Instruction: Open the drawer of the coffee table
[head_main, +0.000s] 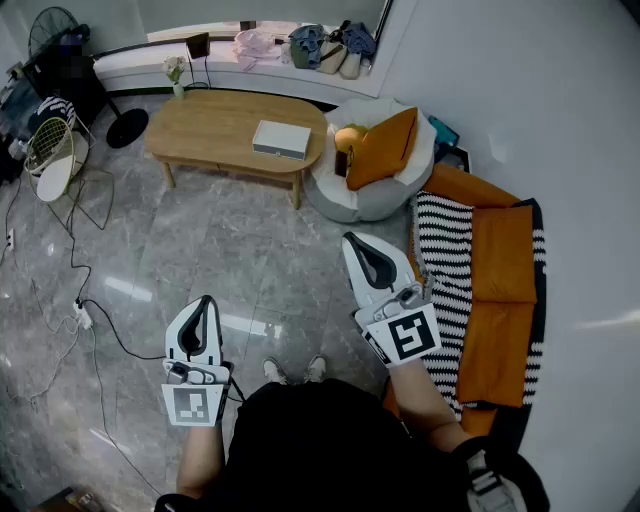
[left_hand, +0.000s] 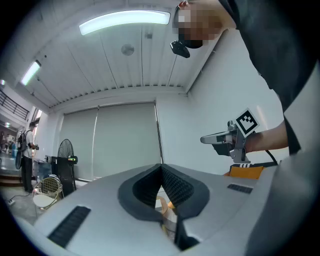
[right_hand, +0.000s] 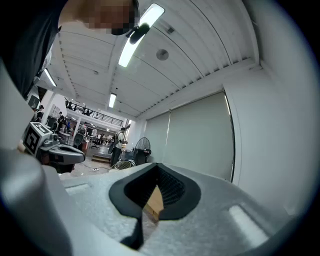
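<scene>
- Both tools are held up level and well short of the target. The left gripper (head_main: 206, 303) has its jaws pressed together on nothing, and the right gripper (head_main: 351, 241) looks the same, closed and empty.
- The coffee table (head_main: 215, 125) sits well ahead across the marble floor, beside the beanbag (head_main: 375, 195).
- It's oval, light wood on slim legs, with a white box (head_main: 281, 139) and a small vase (head_main: 177, 74) on top. No drawer front shows from here.
- Risk one: the cable (head_main: 95, 322) trails across the floor on the left and could trip the person.
- Risk two: closed jaws can't grip a handle.
- Risk three: a hard pull could likely slide the table and tip the vase.
</scene>
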